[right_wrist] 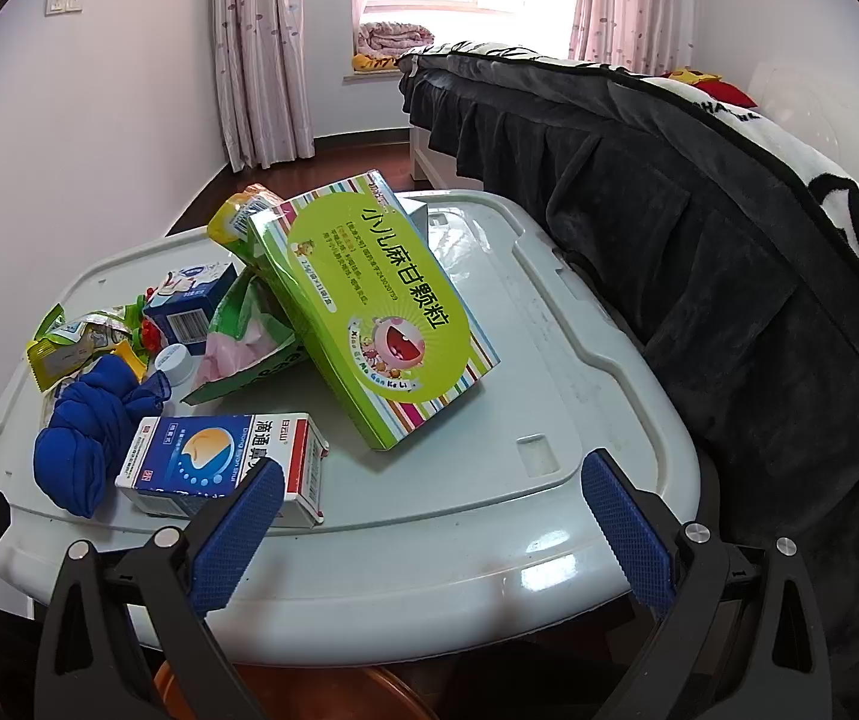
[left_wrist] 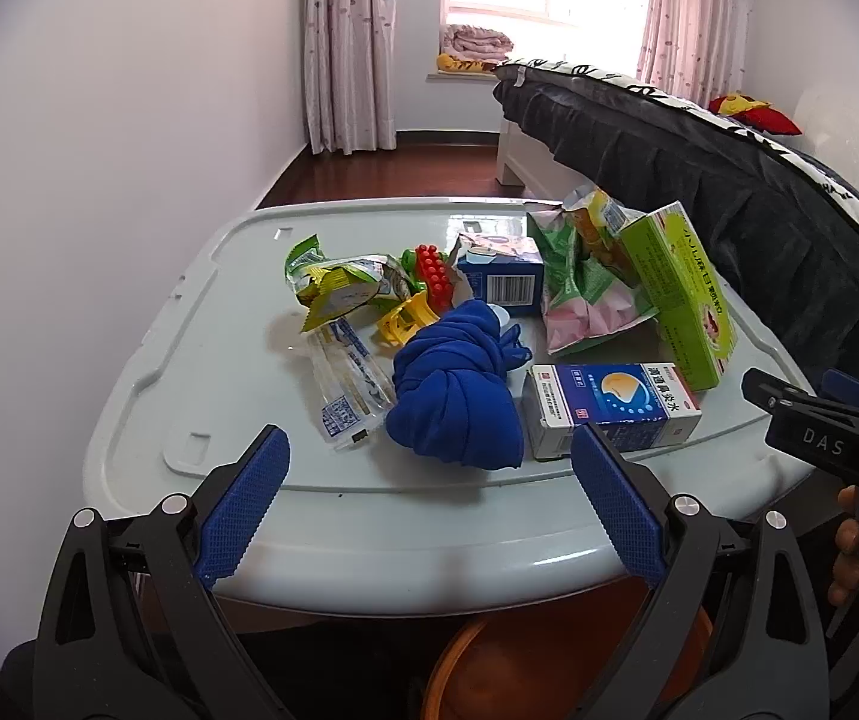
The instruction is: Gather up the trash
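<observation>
On the pale grey plastic lid (left_wrist: 201,372) serving as table, beside a bed (right_wrist: 729,276) draped in dark cloth:

- Near edge: bare strip along the front rim, free of clutter. Right half of lid toward the bed side: open, smooth, nothing lying there. Left edge: narrow clear margin next to the wall. Far edge: clear strip behind the pile.
- Left gripper (left_wrist: 429,516): hovering over the near edge, tilted downward, jaws spread wide, nothing between them, blue pads touching nothing.
- Right gripper (right_wrist: 429,531): over the near right edge, tilted downward, jaws spread wide, empty; left pad just in front of the blue-and-white box, contact not discernible.
- Blue-and-white box (left_wrist: 609,408): small carton, lying flat, near edge, centre-right; end flap loose.
- Green box (right_wrist: 381,312): large, striped border, cartoon face, leaning tilted on the pile, just behind the blue-and-white box.
- Pink-and-green bag (left_wrist: 585,300): crumpled, opened, under and left of the green box.
- Blue cloth (left_wrist: 459,396): knotted bundle, centre, touching the blue-and-white box.
- Dark blue carton (left_wrist: 501,282): barcode facing forward, behind the cloth, top torn open.
- Yellow-green wrapper (left_wrist: 339,288): crumpled, left of centre.
- Clear wrapper (left_wrist: 348,390): flat, blue print, near left of the cloth.
- Toy blocks (left_wrist: 429,282): red, green, yellow, between wrapper and dark blue carton.
- Orange bin (left_wrist: 549,666): below the near edge, partly hidden.
</observation>
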`<state>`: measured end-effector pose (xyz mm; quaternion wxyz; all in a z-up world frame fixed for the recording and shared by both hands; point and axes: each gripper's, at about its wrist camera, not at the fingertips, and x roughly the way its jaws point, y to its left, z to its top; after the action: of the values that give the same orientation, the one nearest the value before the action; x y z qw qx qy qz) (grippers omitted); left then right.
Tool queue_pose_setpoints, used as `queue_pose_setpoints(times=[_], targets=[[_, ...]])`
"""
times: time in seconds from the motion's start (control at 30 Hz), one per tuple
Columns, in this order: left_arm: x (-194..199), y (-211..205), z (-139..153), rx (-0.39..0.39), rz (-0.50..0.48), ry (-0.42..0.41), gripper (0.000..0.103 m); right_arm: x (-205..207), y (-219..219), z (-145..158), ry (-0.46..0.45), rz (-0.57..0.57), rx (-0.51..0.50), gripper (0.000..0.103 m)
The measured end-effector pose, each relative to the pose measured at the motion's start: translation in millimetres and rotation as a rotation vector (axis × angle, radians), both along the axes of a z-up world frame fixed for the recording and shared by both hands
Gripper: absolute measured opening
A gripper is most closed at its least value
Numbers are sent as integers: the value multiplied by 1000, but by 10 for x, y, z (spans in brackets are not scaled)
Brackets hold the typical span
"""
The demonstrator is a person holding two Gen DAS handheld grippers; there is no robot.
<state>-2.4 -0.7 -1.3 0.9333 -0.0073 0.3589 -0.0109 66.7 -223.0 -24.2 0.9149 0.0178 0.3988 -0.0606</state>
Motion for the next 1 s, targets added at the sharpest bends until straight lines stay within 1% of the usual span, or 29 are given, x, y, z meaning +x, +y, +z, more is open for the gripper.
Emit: queue_pose_setpoints(times=[0.07,0.3,1.0], targets=[[-10,-5,-3,-8,-4,0,92,6,-4,-4,2,0,-1,98],[11,-6,-12,19,11,9,92,8,-9,-7,3,-1,-2,98],[37,52,-32,-4,13,17,92,20,-12,-5,-6,0,-24,98]])
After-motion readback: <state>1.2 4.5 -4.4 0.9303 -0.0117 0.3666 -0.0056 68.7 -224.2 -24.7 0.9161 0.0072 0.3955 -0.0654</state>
